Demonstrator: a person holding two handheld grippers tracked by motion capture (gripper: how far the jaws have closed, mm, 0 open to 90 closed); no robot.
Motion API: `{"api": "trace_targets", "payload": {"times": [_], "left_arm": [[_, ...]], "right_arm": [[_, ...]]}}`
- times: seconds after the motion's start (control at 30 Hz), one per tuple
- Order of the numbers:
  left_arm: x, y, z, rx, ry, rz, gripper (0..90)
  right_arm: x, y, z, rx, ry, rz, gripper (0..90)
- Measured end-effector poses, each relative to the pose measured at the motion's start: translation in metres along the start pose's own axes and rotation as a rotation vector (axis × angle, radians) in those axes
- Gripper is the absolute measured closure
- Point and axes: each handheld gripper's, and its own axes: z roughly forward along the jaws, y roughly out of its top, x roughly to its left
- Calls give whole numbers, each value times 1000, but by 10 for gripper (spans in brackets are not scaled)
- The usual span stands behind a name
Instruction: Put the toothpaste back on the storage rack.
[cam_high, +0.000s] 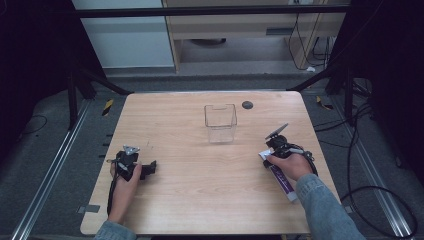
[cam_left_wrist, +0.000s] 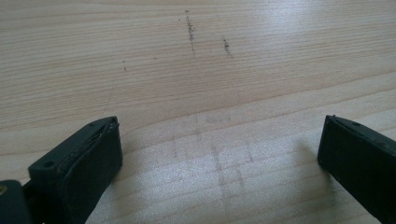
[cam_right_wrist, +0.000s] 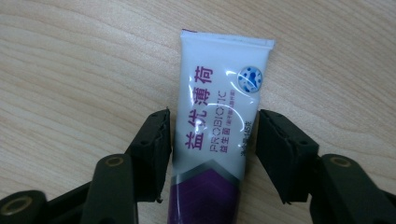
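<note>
The left gripper (cam_high: 150, 168) is seen at the left side of the table (cam_high: 190, 190). It is laid low on the wood, held by the left hand (cam_high: 125, 182), and it is kept away from the work, most likely so that room is left for the other hand. In the left gripper view its two black jaws are seen wide apart, and nothing but bare wood is seen between them.

In the middle of the table, toward the far side, a clear plastic box (cam_high: 220, 122) is stood upright with its open top up. It is empty. It is probably put there so that something can be dropped in from above. Just beyond it, a small dark round spot (cam_high: 247, 105) is seen on the wood.

At the right, a white and purple tube (cam_right_wrist: 217, 126) is laid flat on the table, well apart from the box. In the high view the tube (cam_high: 281, 181) is partly hidden under the right hand (cam_high: 292, 165). The right gripper (cam_right_wrist: 211, 149) is brought down over the tube, with one jaw on each side of it. The jaws are only partly apart. The pads are very near the tube's edges, and a thin gap seems to be left, so the tube is not yet squeezed. The tube is straddled at its flat white part, probably because a good hold can be had there.
</note>
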Motion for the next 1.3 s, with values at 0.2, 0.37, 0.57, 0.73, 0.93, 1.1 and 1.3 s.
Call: {"api": "trace_targets", "payload": {"times": [0.2, 0.37, 0.57, 0.73, 0.93, 1.1, 1.3], "left_arm": [[0, 0, 0, 0, -2, 2, 0], [0, 0, 0, 0, -2, 2, 0], [0, 0, 0, 0, -4, 5, 0], [0, 0, 0, -1, -6, 7, 0], [0, 0, 1, -2, -7, 8, 0], [0, 0, 1, -2, -8, 9, 0], [0, 0, 1, -2, -8, 9, 0]], "right_arm": [[3, 0, 0, 6, -20, -9, 495], [5, 1, 0, 10, -38, -19, 502], [6, 1, 0, 11, -43, -24, 537], [6, -1, 0, -11, -43, -22, 554], [7, -2, -1, -13, -44, -20, 603], [4, -4, -2, -28, -40, -32, 658], [3, -8, -7, -58, -44, -39, 736]]}}
